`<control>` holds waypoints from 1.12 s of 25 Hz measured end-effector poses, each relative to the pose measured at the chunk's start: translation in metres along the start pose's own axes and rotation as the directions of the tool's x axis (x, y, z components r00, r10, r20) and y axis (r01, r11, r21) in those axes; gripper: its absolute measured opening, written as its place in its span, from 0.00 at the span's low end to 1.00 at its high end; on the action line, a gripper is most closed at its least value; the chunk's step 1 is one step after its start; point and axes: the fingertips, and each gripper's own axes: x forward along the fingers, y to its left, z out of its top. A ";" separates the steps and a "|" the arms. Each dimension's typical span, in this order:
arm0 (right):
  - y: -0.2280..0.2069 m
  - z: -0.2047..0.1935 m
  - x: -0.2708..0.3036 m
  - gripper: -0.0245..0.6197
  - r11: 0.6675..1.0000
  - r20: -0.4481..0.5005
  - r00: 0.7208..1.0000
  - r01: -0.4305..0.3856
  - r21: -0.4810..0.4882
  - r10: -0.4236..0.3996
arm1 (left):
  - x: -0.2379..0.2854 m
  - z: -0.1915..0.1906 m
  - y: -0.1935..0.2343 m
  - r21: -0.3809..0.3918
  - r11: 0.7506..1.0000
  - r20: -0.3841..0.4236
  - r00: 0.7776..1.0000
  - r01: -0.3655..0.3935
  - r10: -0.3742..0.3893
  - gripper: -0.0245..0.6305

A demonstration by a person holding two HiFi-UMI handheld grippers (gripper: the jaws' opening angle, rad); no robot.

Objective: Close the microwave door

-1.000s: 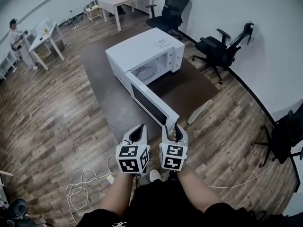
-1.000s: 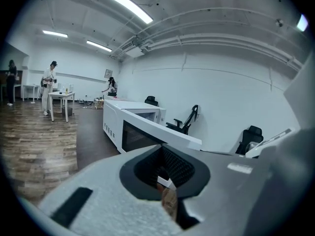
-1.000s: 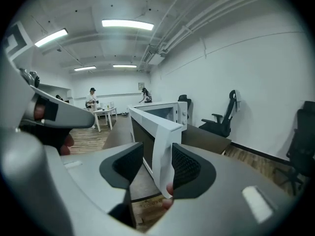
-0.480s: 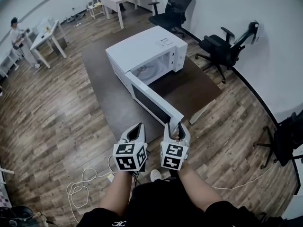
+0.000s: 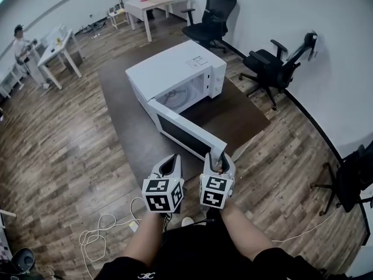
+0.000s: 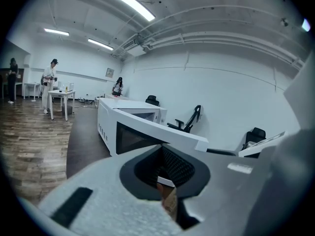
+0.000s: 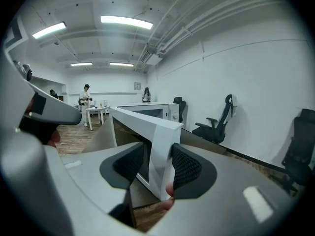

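A white microwave [image 5: 175, 69] stands on a dark brown table [image 5: 239, 112], its door [image 5: 186, 132] swung open toward me. My right gripper [image 5: 220, 158] is at the door's free end, its jaws closed over the edge. In the right gripper view the door edge [image 7: 158, 141] sits between the two dark pads of that gripper [image 7: 158, 168]. My left gripper [image 5: 170, 161] hovers just left of it, off the table's near edge, shut with nothing in it. The left gripper view shows the left gripper [image 6: 165, 181] with the door [image 6: 147, 134] beyond its closed tips.
Black office chairs [image 5: 213, 16] [image 5: 274, 63] stand behind and right of the table. White desks [image 5: 58, 45] and a person [image 5: 20, 42] are at the far left. A white cable [image 5: 102, 232] lies coiled on the wood floor near my feet.
The door has swung a little toward the microwave with my right gripper on its edge. The left gripper has stayed beside it.
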 end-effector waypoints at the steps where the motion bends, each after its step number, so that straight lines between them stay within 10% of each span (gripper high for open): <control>1: -0.004 0.001 0.003 0.31 1.000 -0.003 1.000 0.000 -0.003 0.000 | 0.004 0.002 -0.003 0.006 1.000 0.000 1.000 0.000 0.000 0.04; 28: -0.093 0.051 0.141 0.26 0.996 -0.047 0.995 -0.085 -0.029 0.084 | 0.136 0.068 -0.025 0.011 0.997 0.030 0.997 -0.070 0.070 0.04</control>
